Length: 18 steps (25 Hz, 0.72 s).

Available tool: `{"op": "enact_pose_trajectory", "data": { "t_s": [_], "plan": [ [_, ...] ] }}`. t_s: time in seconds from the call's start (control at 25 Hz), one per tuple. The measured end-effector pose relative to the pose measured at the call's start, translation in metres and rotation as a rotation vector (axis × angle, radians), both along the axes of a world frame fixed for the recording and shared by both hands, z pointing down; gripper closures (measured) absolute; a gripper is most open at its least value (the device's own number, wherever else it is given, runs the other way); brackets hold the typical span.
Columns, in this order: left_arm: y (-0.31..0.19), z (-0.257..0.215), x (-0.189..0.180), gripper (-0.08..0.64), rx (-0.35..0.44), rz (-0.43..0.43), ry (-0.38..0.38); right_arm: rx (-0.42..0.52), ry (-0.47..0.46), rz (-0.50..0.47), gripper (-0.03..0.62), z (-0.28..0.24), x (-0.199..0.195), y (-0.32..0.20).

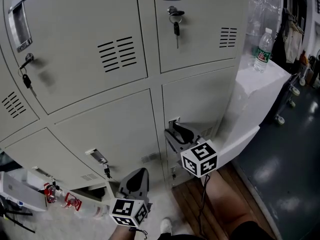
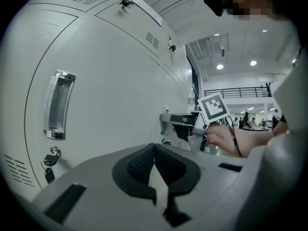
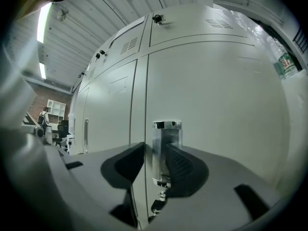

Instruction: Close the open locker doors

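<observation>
We hold our right gripper level, jaws spread astride the handle, likely to press that door flush; our left gripper hangs aside, jaws pressed together, empty.

Head view steeply downward, gripper views facing lockers

left gripper: grey plastic body with two dark ribbed jaws; bottom centre of the head view, pointing up the frame, close to level.
left jaws: closed, meeting tip to tip at the centre of the left gripper view.
right gripper: same grey build; centre of the head view, above and right of the left gripper.
right jaws: standing apart.
right hand: closed round the right gripper's rear, mid right of the left gripper view.
leg: bare, lower right of the head view.
</observation>
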<state>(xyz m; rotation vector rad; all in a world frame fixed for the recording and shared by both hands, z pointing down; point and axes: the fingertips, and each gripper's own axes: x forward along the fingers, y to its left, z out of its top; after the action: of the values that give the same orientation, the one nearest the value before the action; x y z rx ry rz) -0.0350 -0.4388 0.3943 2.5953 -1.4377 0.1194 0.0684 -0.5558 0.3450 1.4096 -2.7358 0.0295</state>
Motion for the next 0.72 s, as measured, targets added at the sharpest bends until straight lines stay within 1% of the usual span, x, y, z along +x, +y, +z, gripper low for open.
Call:
{"op": "enact_pose_trajectory", "data": {
  "t_s": [0.2, 0.52, 0.72],
  "plan": [
    [-0.0029, 0.0007, 0.0013, 0.555, -0.002, 0.002, -0.003, 0.030, 0.021, -0.003, 0.451, -0.0009, 0.0005, 0.0007],
    [-0.0047, 0.0002, 0.0048, 0.555, -0.002, 0.002, -0.002, 0.052, 0.031, -0.011, 0.456, -0.0003, 0.0007, 0.0009],
    [-0.0025, -0.0008, 0.0060, 0.555, 0.000, -0.004, -0.003, 0.044, 0.022, -0.031, 0.436, 0.0032, 0.0023, 0.0038]
  ]
}}
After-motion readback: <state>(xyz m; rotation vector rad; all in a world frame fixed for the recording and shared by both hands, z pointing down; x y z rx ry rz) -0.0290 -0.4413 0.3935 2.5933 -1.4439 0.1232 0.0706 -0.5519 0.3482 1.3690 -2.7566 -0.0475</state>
